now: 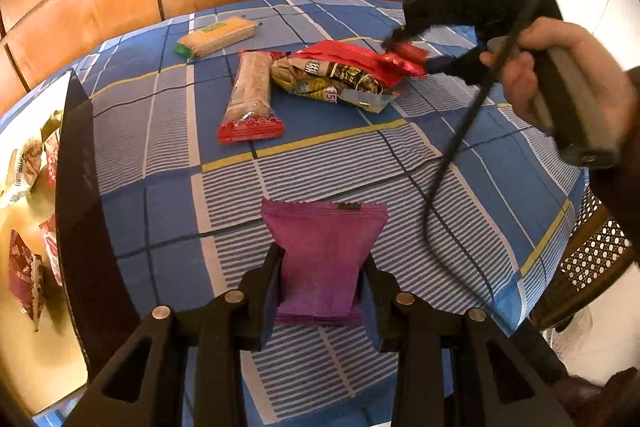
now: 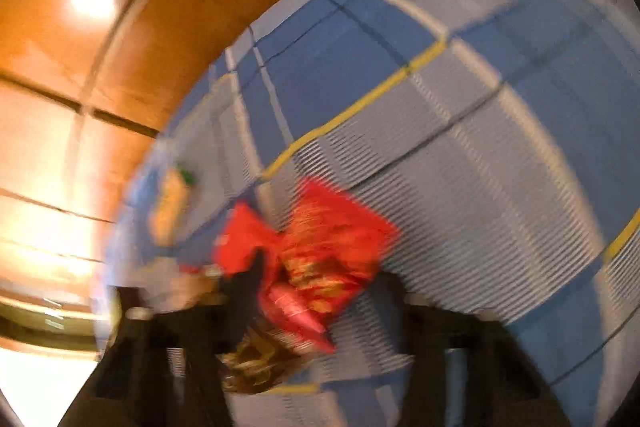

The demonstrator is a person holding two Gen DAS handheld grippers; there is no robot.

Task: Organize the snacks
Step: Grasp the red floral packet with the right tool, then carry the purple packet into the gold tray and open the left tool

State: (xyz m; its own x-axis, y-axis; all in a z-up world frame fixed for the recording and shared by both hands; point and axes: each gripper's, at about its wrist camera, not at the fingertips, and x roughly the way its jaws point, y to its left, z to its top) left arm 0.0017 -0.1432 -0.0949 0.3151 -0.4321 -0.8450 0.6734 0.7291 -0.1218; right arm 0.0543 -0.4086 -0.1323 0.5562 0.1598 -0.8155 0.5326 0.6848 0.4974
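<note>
While the purple snack packet point(image 1: 320, 263) is pinched between the jaws of the left gripper point(image 1: 320, 291) and held just above the blue checked cloth point(image 1: 340, 163), most of the risk sits over at the pile. A grip is being taken on the red wrapper point(image 1: 360, 57) by the right gripper point(image 1: 404, 51), and it looks like only the twisted end of that wrapper is caught. Whether the pads are properly pressed on it can't be told; the right wrist view is smeared by motion, so it's a guess that the red foil point(image 2: 320, 259) is sitting between the fingers there rather than clamped.

What could go wrong, roughly in order:

- The red wrapper gets pulled by its thin tail and slips out, or it tears, since crinkly foil gives little to hold.
- The brown-and-yellow snack bag point(image 1: 328, 79) lies touching the red one and partly under it, so it could be dragged along or flipped when the red one is lifted.
- The long biscuit bar with the red end point(image 1: 252, 95) lies just beside that pile and could be nudged out of line.
- The black cable point(image 1: 452, 147) hangs from the right gripper across the cloth and could snag or sweep something if the hand point(image 1: 560, 79) swings left.
- The purple packet is held low on its body, so it may droop or slide if the left hand is tilted further.

The yellow cracker pack point(image 1: 218, 37) at the far edge is well apart and should be left alone by all this.
</note>
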